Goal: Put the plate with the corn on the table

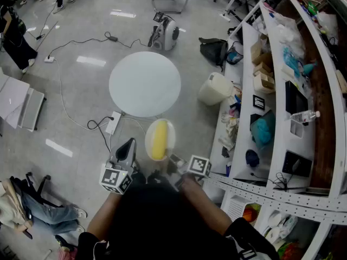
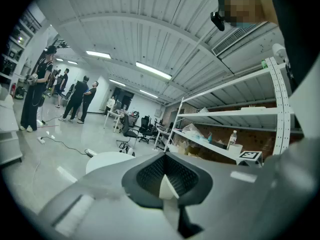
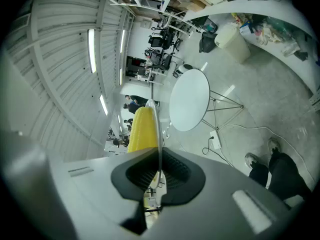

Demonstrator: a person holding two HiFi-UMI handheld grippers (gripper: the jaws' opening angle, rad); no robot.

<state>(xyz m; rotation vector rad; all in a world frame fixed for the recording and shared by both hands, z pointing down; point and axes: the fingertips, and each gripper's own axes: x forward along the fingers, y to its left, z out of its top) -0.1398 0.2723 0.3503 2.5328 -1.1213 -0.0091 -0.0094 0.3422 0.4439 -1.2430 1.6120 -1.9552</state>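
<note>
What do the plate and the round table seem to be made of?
The plate has a thin, pale, slightly glossy rim: probably plastic, possibly ceramic. The table has a smooth white top with a soft sheen: likely laminate or painted board.

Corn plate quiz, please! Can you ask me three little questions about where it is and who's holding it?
1. True or false: the plate with the corn rests on the round table.
2. Fill in the blank: the left gripper has its jaws together with ____ between them.
3. Pick one. What clamps the plate's rim? A: the left gripper. B: the right gripper. C: both grippers.

Key
1. False: the plate is held up in the air, not on the round table.
2. Nothing.
3. B.
</note>
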